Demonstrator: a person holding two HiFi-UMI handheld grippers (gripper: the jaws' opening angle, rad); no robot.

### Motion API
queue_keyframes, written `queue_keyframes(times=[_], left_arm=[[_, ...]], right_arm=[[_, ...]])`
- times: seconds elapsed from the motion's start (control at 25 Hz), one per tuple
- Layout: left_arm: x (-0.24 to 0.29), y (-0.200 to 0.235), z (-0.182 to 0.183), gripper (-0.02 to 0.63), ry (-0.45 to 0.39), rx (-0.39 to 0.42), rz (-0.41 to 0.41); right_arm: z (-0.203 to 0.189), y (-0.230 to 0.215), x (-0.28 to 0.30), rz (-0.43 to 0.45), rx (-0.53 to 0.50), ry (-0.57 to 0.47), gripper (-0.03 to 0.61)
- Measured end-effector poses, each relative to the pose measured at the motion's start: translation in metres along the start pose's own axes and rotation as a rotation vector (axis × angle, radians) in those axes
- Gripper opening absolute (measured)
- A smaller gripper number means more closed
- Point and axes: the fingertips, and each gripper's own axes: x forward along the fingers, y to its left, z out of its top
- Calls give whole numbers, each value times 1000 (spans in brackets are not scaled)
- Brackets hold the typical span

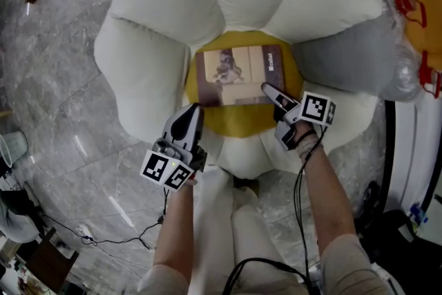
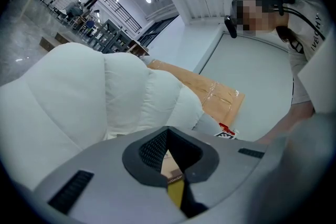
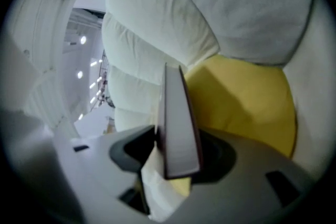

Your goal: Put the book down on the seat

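The book [image 1: 238, 74] lies flat, cover up, on the round yellow cushion [image 1: 242, 122] at the middle of the seat [image 1: 145, 59], a low chair shaped like a flower with puffy white petals all around. The petal [image 1: 345, 59] at the right of the head view looks greyer than the others. The book's long sides run across the picture, and yellow shows along its near edge and at both ends. The right gripper [image 1: 271, 92] reaches in from the near side to the book's near right corner. In the right gripper view the book's edge stands between the jaws, showing pale pages and a dark cover. The jaws are parted a little wider than the book, dark pad shows on either side of it, and they do not clamp it. The left gripper [image 1: 193, 110] sits just off the book's near left corner, over the rim of the yellow cushion. Its jaws are closed together with nothing between them, and only a sliver of book and yellow shows through the slot in the left gripper view. Each gripper carries its marker cube [image 1: 316, 109] near the hand. Bare forearms [image 1: 331, 197] run back towards the camera, and black cables [image 1: 117, 240] trail over the grey marble floor [image 1: 62, 79].
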Motion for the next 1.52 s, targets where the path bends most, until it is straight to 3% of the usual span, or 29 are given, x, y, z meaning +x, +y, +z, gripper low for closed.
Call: queue_keyframes(times=[0.6,1.52], left_arm=[[-3,2,-8,23,-2,12,-2],[-12,-8,-3,23,-17,24,-6]], right_arm=[[0,-25,4,-111,-52,-8,278],[-5,-34,-17,-143,-96,-7,285]])
